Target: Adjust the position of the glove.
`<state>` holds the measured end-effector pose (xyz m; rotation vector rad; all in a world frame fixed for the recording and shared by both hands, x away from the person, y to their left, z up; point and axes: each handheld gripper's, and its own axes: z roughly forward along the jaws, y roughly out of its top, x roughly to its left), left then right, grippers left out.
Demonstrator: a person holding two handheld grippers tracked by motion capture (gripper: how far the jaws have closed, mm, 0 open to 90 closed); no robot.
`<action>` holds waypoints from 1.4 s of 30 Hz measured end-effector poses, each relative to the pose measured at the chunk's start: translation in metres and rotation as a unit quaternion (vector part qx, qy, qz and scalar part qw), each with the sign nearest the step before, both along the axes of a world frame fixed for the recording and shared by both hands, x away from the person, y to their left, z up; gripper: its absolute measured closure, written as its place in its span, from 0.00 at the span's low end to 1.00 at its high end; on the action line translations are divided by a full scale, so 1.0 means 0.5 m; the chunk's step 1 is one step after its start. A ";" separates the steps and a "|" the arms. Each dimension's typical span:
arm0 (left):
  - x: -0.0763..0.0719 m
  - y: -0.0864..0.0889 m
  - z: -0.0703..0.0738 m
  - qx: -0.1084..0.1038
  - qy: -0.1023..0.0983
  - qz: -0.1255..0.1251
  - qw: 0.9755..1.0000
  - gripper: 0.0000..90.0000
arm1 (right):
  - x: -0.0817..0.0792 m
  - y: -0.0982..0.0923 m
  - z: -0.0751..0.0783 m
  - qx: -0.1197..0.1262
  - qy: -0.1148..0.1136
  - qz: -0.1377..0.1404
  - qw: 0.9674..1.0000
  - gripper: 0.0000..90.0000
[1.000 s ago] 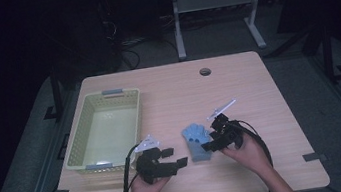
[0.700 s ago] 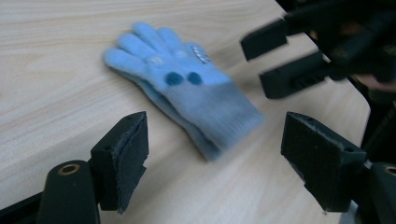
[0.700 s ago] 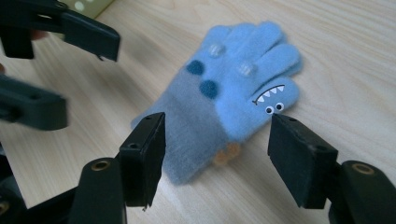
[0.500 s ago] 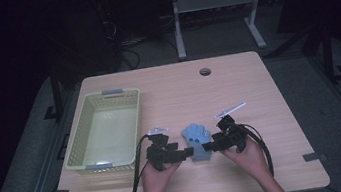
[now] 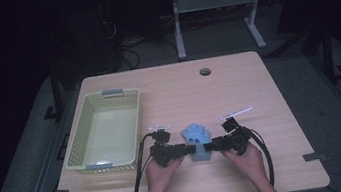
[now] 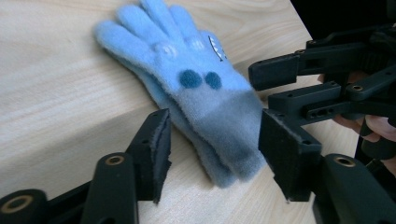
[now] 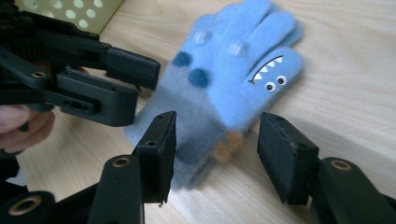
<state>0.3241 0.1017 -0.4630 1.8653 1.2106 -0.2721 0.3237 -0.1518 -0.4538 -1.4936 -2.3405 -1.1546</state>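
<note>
While both grippers flank the blue glove (image 5: 198, 138) near the counter's (image 5: 257, 83) front edge, about midway along it, neither has a grip yet. The glove lies flat, its digits pointing toward the far edge and its cuff toward the person. A pale green basket (image 5: 105, 130) sits by the left edge, well apart from the glove.

Left gripper (image 6: 212, 144) — fingers (image 6: 156, 147) spread on either side of the cuff; they have just been closing, the cuff between them, but the pads show a gap and press nothing. Right gripper (image 7: 215, 144) — the same from the opposite side: fingers (image 7: 161, 149) spread, just been closing, cuff end between them, no contact that I can make out.

Step in hand, as I read it: lining up a two-sided pinch on the cuff, likely to lift the glove or pull it open. The next move calls for both pairs to sink a little to the counter and close onto the fleece without the two grippers knocking together — they stand very near each other. The soft fabric may bunch or slip out.
</note>
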 end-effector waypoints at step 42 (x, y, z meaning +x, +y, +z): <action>0.021 -0.018 -0.027 -0.046 0.051 -0.017 0.997 0.80 | -0.006 0.024 -0.020 0.032 0.032 -0.020 0.999 0.82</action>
